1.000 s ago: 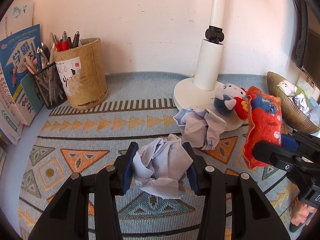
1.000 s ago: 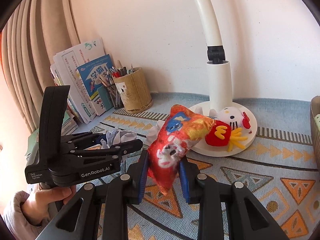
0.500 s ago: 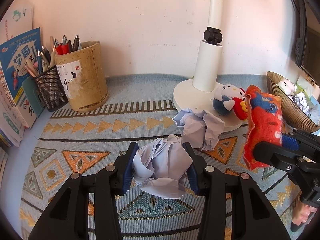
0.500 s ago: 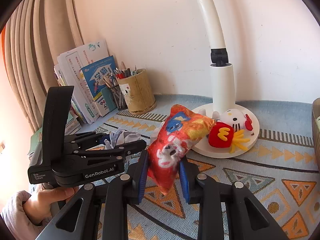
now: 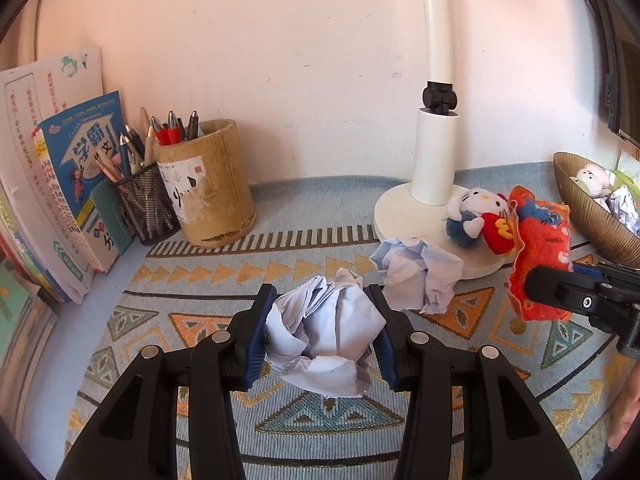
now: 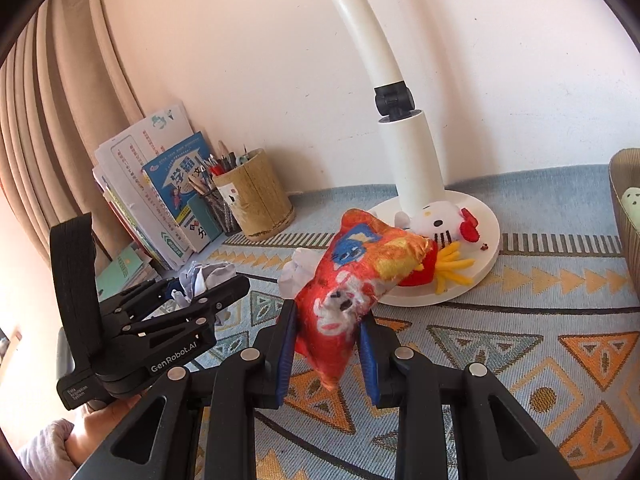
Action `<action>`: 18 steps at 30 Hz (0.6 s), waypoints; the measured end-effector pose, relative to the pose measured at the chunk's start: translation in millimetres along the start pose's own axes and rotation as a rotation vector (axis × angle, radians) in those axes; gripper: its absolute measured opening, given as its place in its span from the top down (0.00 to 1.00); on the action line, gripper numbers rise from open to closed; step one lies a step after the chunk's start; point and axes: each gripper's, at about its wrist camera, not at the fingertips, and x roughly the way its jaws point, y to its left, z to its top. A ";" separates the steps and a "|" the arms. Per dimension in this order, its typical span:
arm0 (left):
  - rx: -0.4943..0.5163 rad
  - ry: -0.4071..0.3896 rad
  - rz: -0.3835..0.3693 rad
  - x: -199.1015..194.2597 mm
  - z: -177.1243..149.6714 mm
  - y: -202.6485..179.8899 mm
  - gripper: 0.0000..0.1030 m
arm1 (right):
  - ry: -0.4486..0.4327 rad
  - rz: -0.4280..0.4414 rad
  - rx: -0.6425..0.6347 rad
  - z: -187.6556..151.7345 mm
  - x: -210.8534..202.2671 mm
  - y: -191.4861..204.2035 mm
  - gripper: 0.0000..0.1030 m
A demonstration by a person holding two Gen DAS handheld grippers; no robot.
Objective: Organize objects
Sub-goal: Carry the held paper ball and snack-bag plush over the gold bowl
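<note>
Books (image 5: 60,200): stacked upright against the wall at far left. Mesh pen cup (image 5: 146,204): just beside the books, filled with pens. Bamboo pen holder (image 5: 206,184): touching the mesh cup, on the patterned mat (image 5: 200,320).

Left gripper (image 5: 322,334): clenched on a crumpled paper ball (image 5: 324,340), raised above the mat at centre; the person's hand (image 6: 106,416) gripped its handle.

Second paper ball (image 5: 418,276): lay on the mat, against the rim of the lamp base (image 5: 400,212). White lamp (image 5: 434,160): stood on the mat near the wall. Cat plush (image 5: 474,212): rested on the lamp base.

Right gripper (image 6: 328,350): clamped on a red plush snack bag (image 6: 352,288), held tilted above the mat, in front of the cat plush.

Woven basket (image 5: 588,208): far right, containing a small white plush toy (image 5: 592,174) and crumpled paper.
</note>
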 end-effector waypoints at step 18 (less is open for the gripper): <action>0.194 -0.191 -0.431 -42.1 142.3 -228.1 0.58 | -0.238 -0.231 0.048 118.1 -196.3 -115.7 0.73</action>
